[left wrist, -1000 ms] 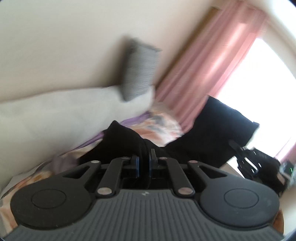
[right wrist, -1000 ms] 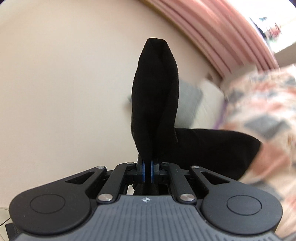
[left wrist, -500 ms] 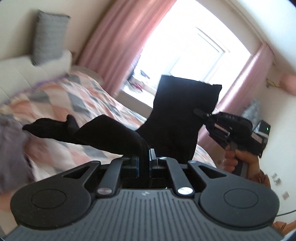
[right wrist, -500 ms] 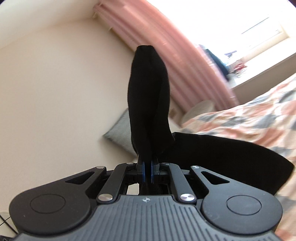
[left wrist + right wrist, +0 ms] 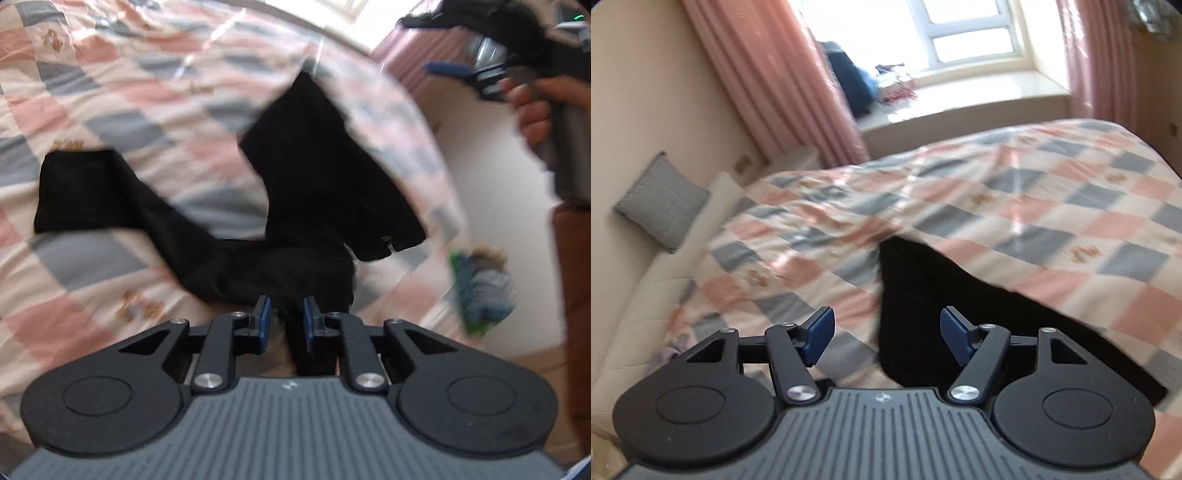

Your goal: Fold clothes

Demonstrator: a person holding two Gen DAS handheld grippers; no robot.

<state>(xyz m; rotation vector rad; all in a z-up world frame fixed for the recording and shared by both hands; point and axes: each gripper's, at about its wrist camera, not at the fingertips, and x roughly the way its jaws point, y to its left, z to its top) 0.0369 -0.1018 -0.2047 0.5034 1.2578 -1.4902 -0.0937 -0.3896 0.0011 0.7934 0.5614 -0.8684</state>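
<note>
A black pair of trousers point(image 5: 295, 206) lies spread on the checked pink, grey and cream bedspread point(image 5: 110, 110), one leg reaching left, the other up and right. My left gripper point(image 5: 284, 325) hangs just above the waist end with its blue pads parted; a fold of black cloth still sits loosely between them. My right gripper point(image 5: 886, 336) is wide open and empty above a black part of the trousers point(image 5: 923, 306). It also shows, hand-held, at the top right of the left wrist view point(image 5: 491, 70).
A grey cushion point(image 5: 661, 201) leans on the wall at the bed's left side. Pink curtains point(image 5: 783, 81) frame a window sill with clutter point(image 5: 886, 88). A green and blue bundle point(image 5: 480, 291) lies off the bed's right edge.
Both grippers came down from holding the trousers up in the air. The trousers now lie on the bed, and both grippers have opened and let go.
</note>
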